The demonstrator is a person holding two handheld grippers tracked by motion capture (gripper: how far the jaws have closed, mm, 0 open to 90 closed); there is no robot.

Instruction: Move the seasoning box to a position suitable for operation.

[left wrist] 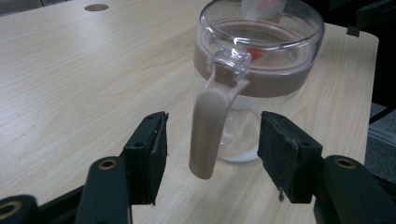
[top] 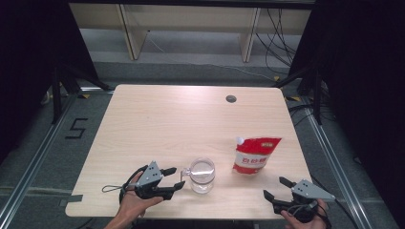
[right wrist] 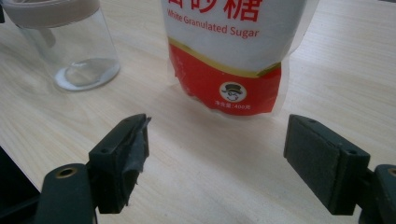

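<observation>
Glass jar (left wrist: 259, 70) stands near the table's (top: 167, 119) front edge, its beige handle (left wrist: 208, 126) between the left gripper's (left wrist: 212, 156) spread jaws, untouched. Right gripper (right wrist: 217, 163) gapes before the sugar pouch (right wrist: 233, 51).

On the table (top: 157, 119), the jar (top: 202, 174) sits low and centre in the high view, the sugar pouch (top: 254, 155) just right of it, the left gripper (top: 173, 178) at its handle, the right gripper (top: 277, 187) lower right.
</observation>
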